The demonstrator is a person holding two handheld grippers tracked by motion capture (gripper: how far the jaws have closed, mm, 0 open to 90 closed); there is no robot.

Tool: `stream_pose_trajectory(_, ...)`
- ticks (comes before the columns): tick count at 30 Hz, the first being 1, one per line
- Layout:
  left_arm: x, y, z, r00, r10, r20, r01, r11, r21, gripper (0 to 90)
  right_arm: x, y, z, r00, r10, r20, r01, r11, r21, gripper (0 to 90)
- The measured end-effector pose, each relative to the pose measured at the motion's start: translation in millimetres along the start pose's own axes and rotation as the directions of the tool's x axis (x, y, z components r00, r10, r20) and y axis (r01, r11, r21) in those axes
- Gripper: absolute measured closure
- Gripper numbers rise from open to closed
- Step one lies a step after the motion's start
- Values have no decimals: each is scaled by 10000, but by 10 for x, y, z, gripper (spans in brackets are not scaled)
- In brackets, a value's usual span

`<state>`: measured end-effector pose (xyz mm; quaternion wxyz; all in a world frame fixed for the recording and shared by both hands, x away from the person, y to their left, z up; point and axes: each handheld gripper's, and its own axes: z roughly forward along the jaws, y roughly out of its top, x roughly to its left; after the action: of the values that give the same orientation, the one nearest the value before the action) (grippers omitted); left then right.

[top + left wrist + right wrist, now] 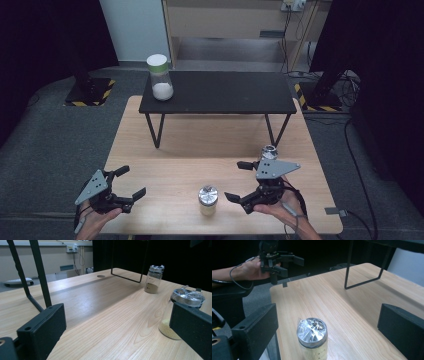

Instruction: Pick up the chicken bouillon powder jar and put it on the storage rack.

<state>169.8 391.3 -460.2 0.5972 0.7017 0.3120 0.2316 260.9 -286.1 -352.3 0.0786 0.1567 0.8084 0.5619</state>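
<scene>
Right tool (241, 181) spread wide, holding nothing, aimed at the near jar (208, 199) | left tool (126, 181) also released, off to the side | jar upright on the tabletop (175, 150) near its front edge, foil-capped | I'd close low on the glass, below the cap, keeping level.

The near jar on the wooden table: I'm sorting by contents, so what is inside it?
The near jar holds pale yellowish grains at its bottom. A crinkled silver cap covers its mouth, hiding the inside from above.
</scene>
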Motion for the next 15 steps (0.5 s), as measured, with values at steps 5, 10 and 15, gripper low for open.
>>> stream_pose_trajectory(5,2,1,4,10000,1,32,-1,10000,23,0,-22,-54,135,9997,64,-221,-64,10000,19,39)
stream_pose_trajectory(10,-2,7,10,10000,60,44,-61,10000,72,0,-20,-80,246,9994,9,-346,-3,9999,167,40)
stream_pose_trajectory(15,0,7,9,10000,60,59,-60,10000,73,0,-17,-97,347,9990,-25,-438,41,9994,350,40)
